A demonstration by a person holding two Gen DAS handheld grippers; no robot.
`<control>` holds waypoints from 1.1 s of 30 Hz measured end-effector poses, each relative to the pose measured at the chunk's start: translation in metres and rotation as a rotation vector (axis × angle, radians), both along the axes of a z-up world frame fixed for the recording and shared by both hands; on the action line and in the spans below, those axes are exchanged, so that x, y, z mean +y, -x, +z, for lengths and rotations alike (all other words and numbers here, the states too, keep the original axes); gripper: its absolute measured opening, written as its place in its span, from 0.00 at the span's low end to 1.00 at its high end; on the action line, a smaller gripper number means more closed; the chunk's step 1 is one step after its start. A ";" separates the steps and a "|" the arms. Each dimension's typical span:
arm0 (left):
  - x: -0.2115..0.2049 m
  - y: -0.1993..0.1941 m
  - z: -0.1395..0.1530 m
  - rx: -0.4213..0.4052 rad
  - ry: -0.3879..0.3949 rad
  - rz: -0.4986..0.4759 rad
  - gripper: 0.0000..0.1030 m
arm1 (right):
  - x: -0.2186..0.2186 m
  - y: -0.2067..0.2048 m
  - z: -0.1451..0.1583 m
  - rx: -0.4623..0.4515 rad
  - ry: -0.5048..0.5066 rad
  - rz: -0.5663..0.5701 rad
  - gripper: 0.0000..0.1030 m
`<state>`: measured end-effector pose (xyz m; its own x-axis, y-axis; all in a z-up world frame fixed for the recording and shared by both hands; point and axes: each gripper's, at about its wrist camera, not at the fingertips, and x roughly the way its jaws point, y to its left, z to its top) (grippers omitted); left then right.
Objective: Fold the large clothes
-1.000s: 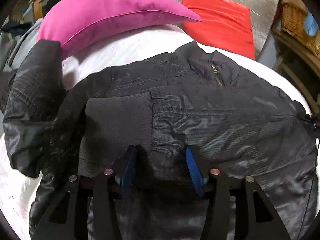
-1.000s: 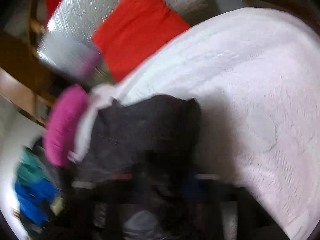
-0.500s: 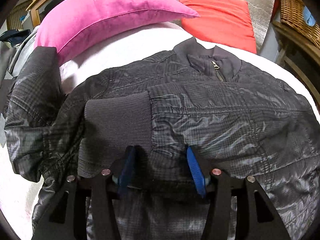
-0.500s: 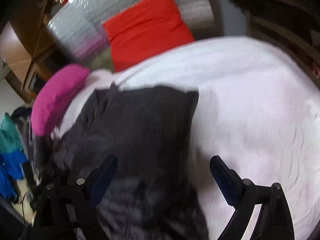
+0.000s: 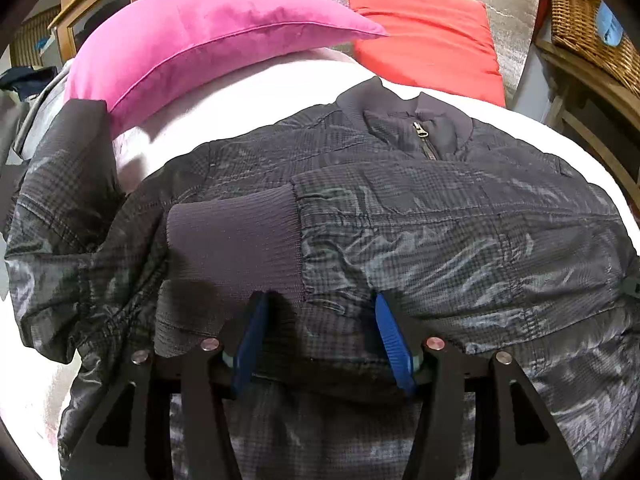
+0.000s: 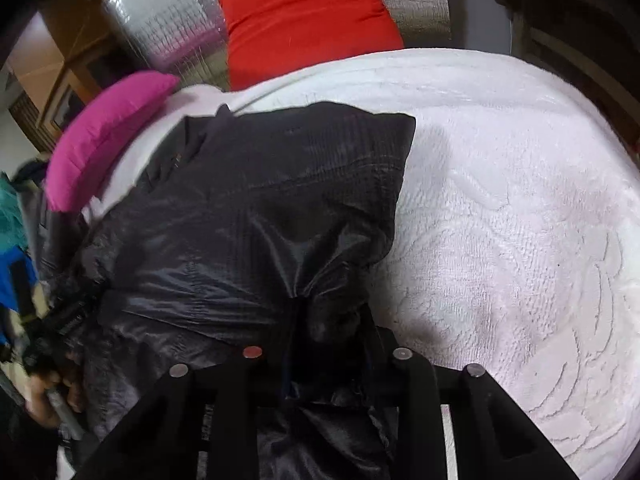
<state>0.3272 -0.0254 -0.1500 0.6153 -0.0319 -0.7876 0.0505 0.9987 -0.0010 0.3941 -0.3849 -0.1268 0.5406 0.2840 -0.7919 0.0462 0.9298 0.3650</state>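
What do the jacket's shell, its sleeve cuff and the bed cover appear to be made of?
Jacket shell: thin synthetic weave, likely nylon; glossy crinkles, faint check.
Sleeve cuff: matte ribbed knit; fine parallel ridges.
Bed cover: white, looks like terry or tufted cotton; nubby raised pattern.

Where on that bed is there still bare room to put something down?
The white bedspread lies bare to the jacket's right, up to the red cushion. A small strip shows between the pink cushion and the collar. The left side is crowded.
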 end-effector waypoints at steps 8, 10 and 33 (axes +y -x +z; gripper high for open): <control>-0.001 0.001 -0.001 -0.013 -0.001 -0.004 0.56 | -0.024 -0.033 0.006 -0.014 -0.178 -0.078 0.82; -0.001 0.002 -0.001 -0.015 -0.001 -0.005 0.56 | -0.012 -0.048 -0.009 0.037 -0.182 -0.039 0.57; -0.005 -0.001 0.002 -0.012 -0.021 -0.021 0.60 | 0.040 -0.005 0.002 -0.001 0.081 -0.004 0.52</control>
<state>0.3283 -0.0305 -0.1484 0.6242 -0.0288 -0.7807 0.0716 0.9972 0.0204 0.3992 -0.3453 -0.1251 0.5421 0.2164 -0.8119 0.0499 0.9563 0.2882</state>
